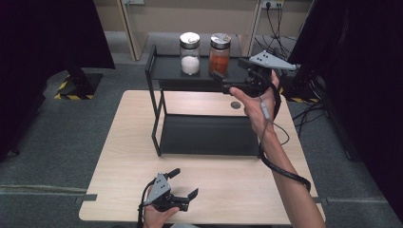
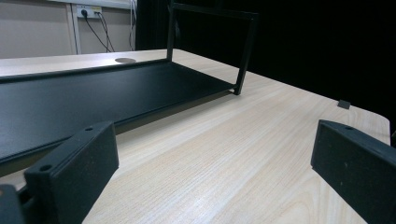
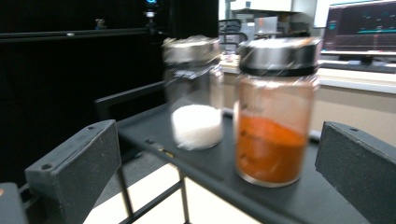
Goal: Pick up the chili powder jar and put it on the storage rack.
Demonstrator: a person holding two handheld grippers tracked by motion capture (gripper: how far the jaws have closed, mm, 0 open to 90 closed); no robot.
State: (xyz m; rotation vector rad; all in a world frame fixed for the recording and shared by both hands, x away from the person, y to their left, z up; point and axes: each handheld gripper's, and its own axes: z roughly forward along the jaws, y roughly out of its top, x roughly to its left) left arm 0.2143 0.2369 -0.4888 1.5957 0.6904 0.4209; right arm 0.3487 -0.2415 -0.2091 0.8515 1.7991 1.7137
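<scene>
My right gripper (image 3: pixel 215 163) hangs with jaws spread wide just before the orange-powder jar (image 3: pixel 275 112), which stands on the rack's top shelf (image 1: pixel 166 66) beside the white-powder jar (image 3: pixel 195 95); both look blurred there, while the high view shows them sharply. My left gripper (image 2: pixel 210 186), jaws also apart and holding nothing, sits low over the table (image 2: pixel 261 121), facing the rack's lower shelf (image 2: pixel 93 93), whose left end is cut off.

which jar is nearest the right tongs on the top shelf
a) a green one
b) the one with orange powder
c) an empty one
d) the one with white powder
b, the open right tongs face the orange powder jar up close, with the white powder jar farther back on the shelf.
</scene>
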